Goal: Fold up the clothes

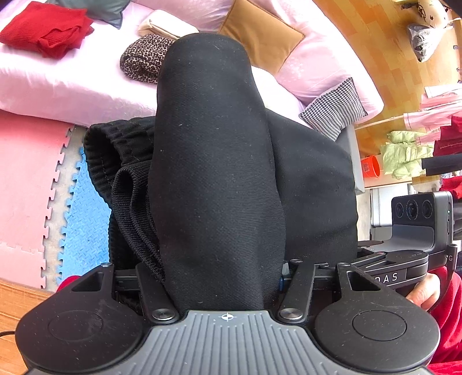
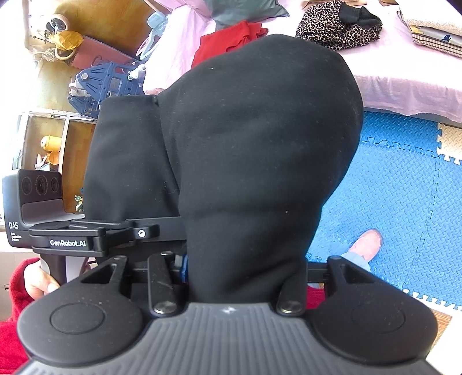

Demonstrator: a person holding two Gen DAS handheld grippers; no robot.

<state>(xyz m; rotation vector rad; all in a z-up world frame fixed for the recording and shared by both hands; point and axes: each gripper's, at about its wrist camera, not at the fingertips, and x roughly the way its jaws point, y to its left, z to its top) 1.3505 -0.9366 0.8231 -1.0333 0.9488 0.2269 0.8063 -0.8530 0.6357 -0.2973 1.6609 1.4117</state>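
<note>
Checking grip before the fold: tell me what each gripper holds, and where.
Both hold the black garment; fabric drapes over the fingers of the left gripper and right gripper, hiding the grip spots.

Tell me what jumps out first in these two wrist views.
A black garment fills the middle of both views, draped over each gripper's fingers and hiding them. Behind it, a pink-covered bed holds a folded red garment and a leopard-print piece. Blue foam floor mats show at right in the right wrist view.
</note>
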